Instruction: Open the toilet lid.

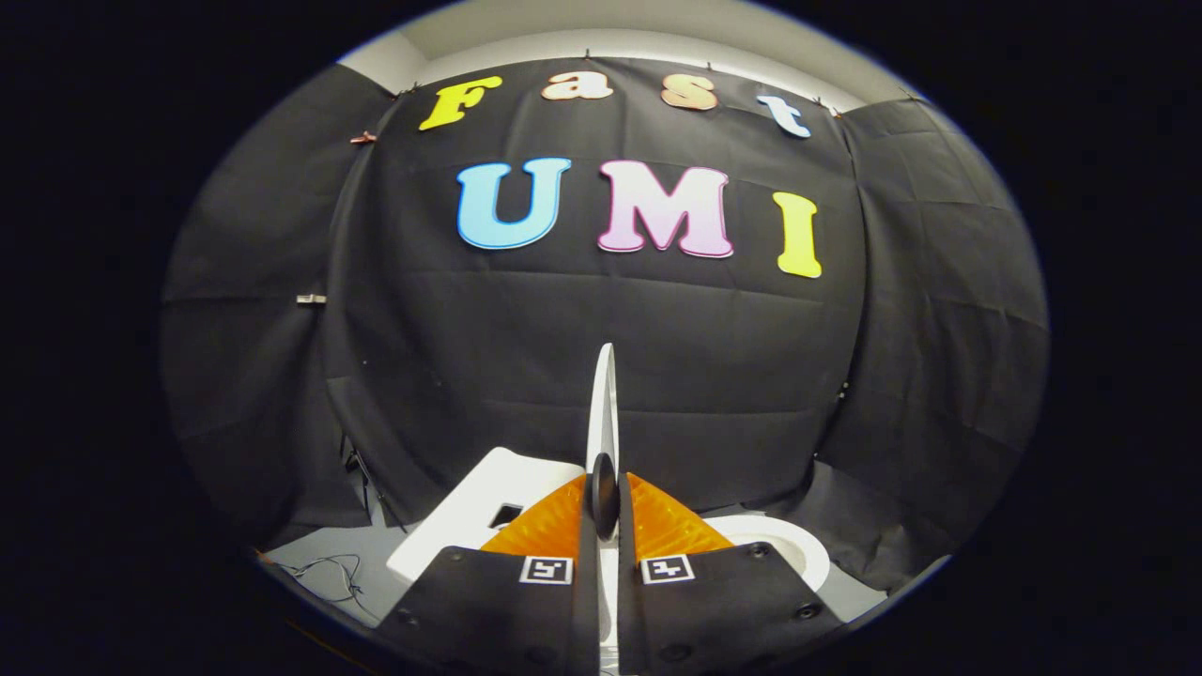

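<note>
Your gripper [604,507] is clamped on the toilet lid [602,404], which stands edge-on between the fingers and rises beyond them. This pinch lets you swing it; the toilet bowl [784,549] lies below right.

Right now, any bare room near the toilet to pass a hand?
Bare grey floor left of the tank, apart from a loose cable. Crowded in the middle: gripper shut on the raised toilet lid. Right of the bowl rim, draped black cloth closes in.
</note>
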A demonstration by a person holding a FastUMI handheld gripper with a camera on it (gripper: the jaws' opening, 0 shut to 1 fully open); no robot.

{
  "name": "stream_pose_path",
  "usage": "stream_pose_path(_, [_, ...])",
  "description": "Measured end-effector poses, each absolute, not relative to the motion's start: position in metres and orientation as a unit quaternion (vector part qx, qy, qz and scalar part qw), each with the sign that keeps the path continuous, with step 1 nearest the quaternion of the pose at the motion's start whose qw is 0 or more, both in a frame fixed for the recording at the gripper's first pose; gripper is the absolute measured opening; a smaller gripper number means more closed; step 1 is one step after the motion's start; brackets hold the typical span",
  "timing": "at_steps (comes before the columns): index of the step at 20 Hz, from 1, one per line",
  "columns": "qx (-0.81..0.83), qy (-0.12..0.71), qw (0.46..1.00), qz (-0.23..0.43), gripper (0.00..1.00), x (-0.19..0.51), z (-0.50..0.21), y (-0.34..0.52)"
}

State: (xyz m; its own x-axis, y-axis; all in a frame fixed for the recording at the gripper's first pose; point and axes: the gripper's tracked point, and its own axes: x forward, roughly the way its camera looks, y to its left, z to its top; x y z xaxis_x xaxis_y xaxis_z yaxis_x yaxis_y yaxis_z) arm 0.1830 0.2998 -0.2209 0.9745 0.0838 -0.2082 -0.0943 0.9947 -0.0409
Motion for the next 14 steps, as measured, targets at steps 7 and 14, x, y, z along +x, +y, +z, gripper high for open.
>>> stream_pose_path(7, [-0.068, 0.108, 0.988, 0.090, 0.12, 0.178, -0.231, 0.357])
stream_pose_path(14, [-0.099, 0.103, 0.987, 0.075, 0.17, 0.171, -0.227, 0.349])
